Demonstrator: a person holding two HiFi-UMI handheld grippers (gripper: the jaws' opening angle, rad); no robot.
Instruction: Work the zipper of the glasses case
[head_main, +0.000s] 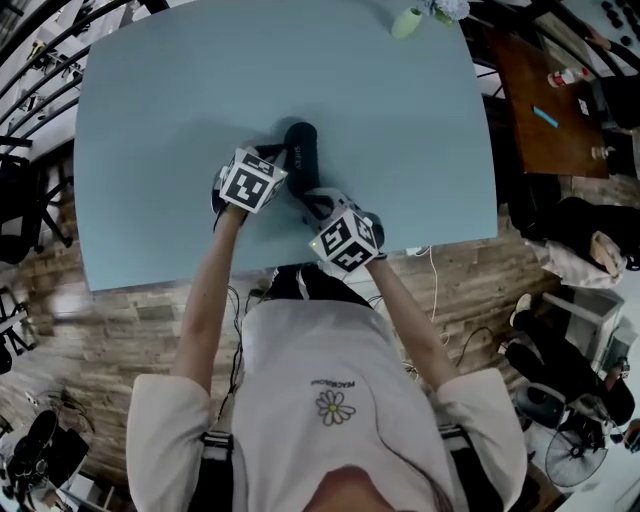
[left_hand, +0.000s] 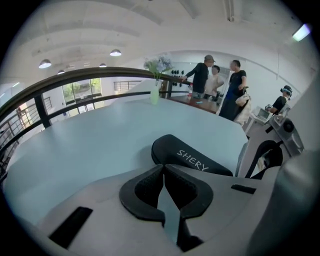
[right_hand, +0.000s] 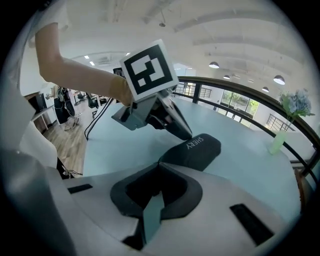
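On the pale blue tabletop (head_main: 150, 100), head view: one black glasses case (head_main: 301, 148), lying flat near the middle, its long axis running away from the person. Entry notes the left hand-held gripper (head_main: 283, 163) at its left flank and the right hand-held gripper (head_main: 308, 200) at its near end.

Left gripper view: jaws together at the tips, nothing seen between them. The glasses case (left_hand: 192, 157) sits just beyond, lettered top upward.

Right gripper view: jaws likewise together and empty as far as shows, with the tips at the near end of the glasses case (right_hand: 195, 149); contact cannot be told. The left hand-held gripper (right_hand: 184, 133) reaches its upper edge.

Handling, judged: a light, semi-stiff shell, likely to skate on the smooth tabletop. Steady the body with one hand-held gripper and pinch the zipper pull, not visible here, with the other.
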